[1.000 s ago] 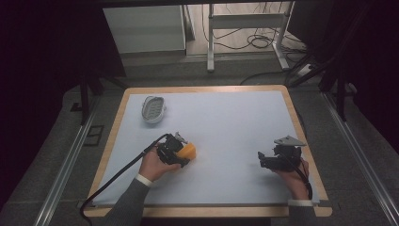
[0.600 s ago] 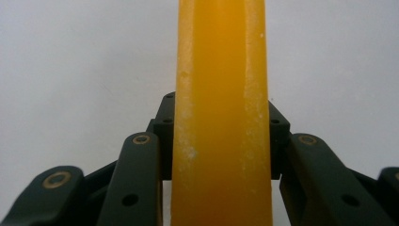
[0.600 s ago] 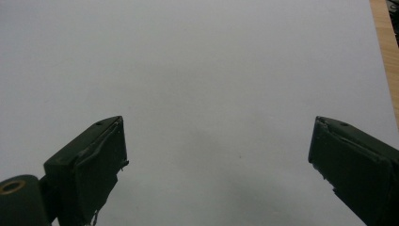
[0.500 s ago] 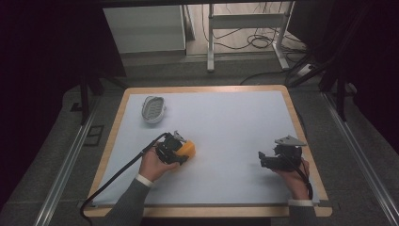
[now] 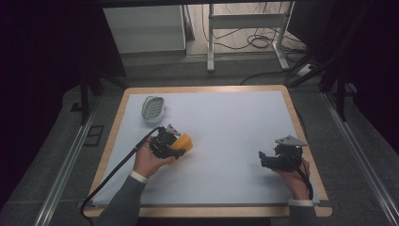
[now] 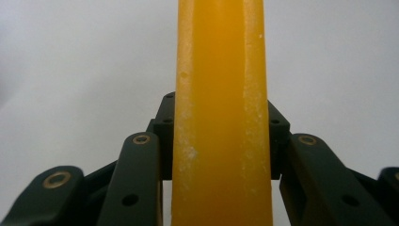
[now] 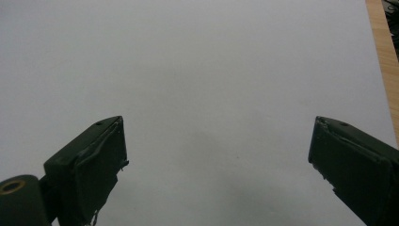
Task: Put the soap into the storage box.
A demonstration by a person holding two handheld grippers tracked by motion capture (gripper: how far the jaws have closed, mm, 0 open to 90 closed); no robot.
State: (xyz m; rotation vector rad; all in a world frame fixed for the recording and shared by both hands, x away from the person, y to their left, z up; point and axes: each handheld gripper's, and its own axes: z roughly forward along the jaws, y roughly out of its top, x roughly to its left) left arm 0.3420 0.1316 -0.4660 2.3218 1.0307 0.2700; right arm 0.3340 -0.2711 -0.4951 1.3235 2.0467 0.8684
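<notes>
A yellow-orange block [image 5: 183,142] sits in my left gripper [image 5: 173,143], which is shut on it just above the white mat, left of centre. In the left gripper view the block [image 6: 221,113] stands as a tall slab clamped between both black jaws. My right gripper [image 5: 264,159] rests low over the mat at the right, jaws pointing left. Its two fingers [image 7: 94,160] stand wide apart with bare mat between them, so it is open. A white oval soap dish [image 5: 153,108] with a ribbed top lies at the mat's far left.
The white mat [image 5: 226,122] covers a wooden-edged table [image 5: 291,108]. The table's wooden edge [image 7: 383,56] runs along the right of the right gripper view. A black cable [image 5: 117,169] trails from my left gripper off the near edge. Metal frame legs and cables stand on the floor behind the table.
</notes>
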